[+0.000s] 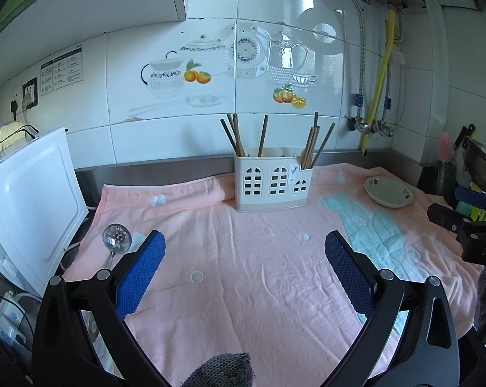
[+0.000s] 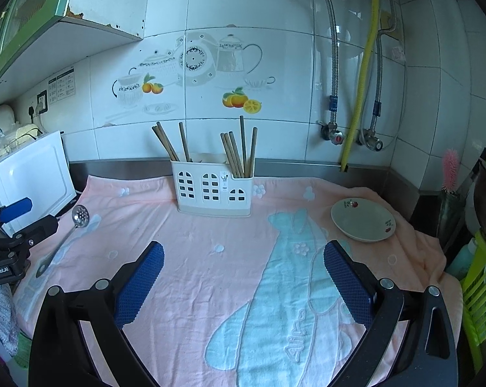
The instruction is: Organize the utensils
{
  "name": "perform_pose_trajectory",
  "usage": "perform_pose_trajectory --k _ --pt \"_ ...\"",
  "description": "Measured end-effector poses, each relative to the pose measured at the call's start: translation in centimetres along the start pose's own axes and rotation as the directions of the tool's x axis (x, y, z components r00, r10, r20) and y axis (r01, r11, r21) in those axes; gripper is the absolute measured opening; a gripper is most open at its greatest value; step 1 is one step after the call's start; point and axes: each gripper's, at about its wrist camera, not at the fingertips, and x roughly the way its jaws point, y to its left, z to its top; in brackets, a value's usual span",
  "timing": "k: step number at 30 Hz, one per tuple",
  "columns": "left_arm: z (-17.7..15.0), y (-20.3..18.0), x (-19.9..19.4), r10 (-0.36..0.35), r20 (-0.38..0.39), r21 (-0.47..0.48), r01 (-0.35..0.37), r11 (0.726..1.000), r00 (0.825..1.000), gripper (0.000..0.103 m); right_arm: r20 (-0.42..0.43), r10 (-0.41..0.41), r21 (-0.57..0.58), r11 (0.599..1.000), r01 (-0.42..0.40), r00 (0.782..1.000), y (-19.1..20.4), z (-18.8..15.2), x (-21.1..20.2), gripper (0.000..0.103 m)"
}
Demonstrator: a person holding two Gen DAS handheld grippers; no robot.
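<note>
Left wrist: slotted spoon (image 1: 117,242) beside open left tool (image 1: 244,248).

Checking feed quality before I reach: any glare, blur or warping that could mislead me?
Left wrist view: window glare on the wall tiles, fisheye bends the edges, slotted spoon sharp. Right wrist view: same warping, bluer tint, utensil holder and plate crisp.

A pink towel (image 2: 210,277) covers the counter, and its wide middle stretch lies bare, giving open passage. At the back, against the tiled wall, a white utensil caddy (image 2: 214,192) stands upright with chopsticks (image 2: 235,154) rising above its rim. A shallow dish (image 2: 363,220) sits at the right. A slotted spoon (image 2: 72,225) lies at the left edge, near a white appliance (image 2: 33,174) that blocks that side.
</note>
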Motion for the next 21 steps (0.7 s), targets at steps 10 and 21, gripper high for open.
perform_pose_trajectory --k 10,21 --pt "-0.32 0.20 0.16 0.007 -0.007 -0.009 -0.007 1.000 1.000 0.098 -0.009 -0.004 -0.002 1.000 0.004 1.000 0.06 -0.39 0.26 0.096" --pt "-0.70 0.32 0.17 0.006 -0.013 -0.011 -0.006 1.000 1.000 0.098 -0.017 -0.009 -0.003 1.000 0.009 1.000 0.19 -0.63 0.34 0.096"
